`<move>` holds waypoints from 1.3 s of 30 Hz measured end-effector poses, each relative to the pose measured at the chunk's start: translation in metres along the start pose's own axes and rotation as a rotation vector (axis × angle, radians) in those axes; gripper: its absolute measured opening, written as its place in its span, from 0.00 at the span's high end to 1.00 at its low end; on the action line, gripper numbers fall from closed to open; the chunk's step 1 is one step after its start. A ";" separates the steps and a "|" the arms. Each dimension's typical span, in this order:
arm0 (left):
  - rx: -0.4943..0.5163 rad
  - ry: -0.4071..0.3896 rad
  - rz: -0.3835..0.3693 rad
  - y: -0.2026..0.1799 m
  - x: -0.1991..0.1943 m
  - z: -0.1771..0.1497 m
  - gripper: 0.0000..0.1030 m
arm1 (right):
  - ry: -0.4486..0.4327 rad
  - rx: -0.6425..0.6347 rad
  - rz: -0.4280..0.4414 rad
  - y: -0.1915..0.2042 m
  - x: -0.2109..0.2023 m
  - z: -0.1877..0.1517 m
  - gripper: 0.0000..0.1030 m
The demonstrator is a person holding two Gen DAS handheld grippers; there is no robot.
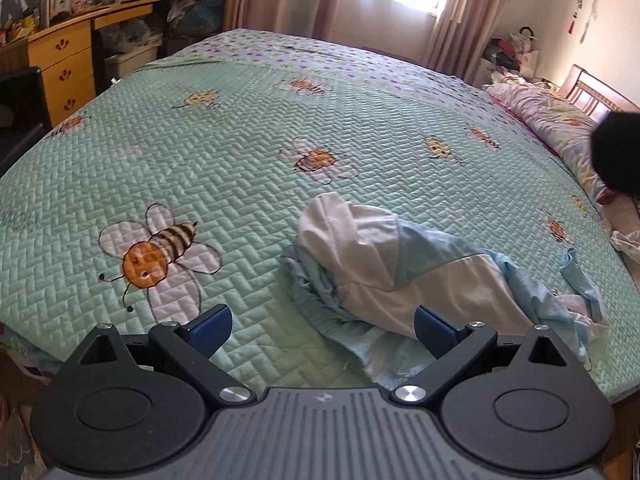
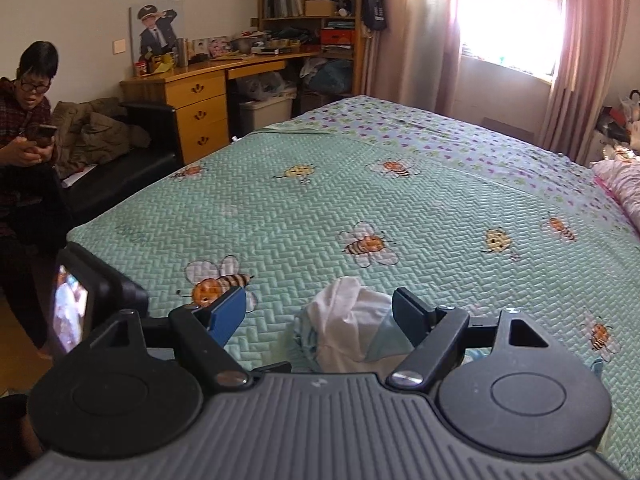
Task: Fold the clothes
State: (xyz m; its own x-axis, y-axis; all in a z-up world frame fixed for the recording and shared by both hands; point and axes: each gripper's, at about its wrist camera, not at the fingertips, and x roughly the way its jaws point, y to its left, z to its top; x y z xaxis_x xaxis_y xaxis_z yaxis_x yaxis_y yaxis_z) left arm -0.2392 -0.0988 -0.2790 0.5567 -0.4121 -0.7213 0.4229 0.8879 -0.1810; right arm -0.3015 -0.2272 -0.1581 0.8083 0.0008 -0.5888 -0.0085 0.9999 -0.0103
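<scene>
A crumpled white and light-blue garment (image 1: 408,276) lies in a heap near the front edge of the bed. It also shows in the right wrist view (image 2: 348,320). My left gripper (image 1: 320,326) is open and empty, held just in front of the heap, with its right finger over the cloth's near edge. My right gripper (image 2: 320,314) is open and empty, hovering close above the heap, which shows between its fingers. The left gripper's body (image 2: 80,304) shows at the left of the right wrist view.
The bed carries a green quilted cover with bees (image 1: 240,152). Pink bedding (image 1: 556,120) lies along its right side. A wooden desk with drawers (image 2: 200,108) stands beyond the far left corner. A seated person with a phone (image 2: 28,120) is at left.
</scene>
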 end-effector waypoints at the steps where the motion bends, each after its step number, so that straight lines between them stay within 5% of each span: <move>1: -0.004 0.003 0.001 0.002 0.001 -0.001 0.05 | 0.004 -0.003 0.007 0.002 0.001 0.000 0.22; 21: -0.034 0.080 0.024 0.010 0.047 0.003 0.05 | 0.141 0.015 0.053 -0.010 0.062 -0.022 0.22; 27: 0.012 0.089 -0.011 -0.010 0.055 0.007 0.05 | 0.097 0.012 -0.108 -0.031 0.067 -0.025 0.22; 39: 0.120 0.060 -0.067 -0.052 0.046 0.008 0.05 | 0.119 0.113 -0.157 -0.074 0.068 -0.030 0.22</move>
State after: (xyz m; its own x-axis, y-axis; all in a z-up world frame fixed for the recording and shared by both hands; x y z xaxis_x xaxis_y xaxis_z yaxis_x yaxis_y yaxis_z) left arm -0.2302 -0.1653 -0.2974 0.4819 -0.4537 -0.7496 0.5421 0.8265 -0.1517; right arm -0.2637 -0.3014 -0.2220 0.7194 -0.1502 -0.6782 0.1839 0.9827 -0.0226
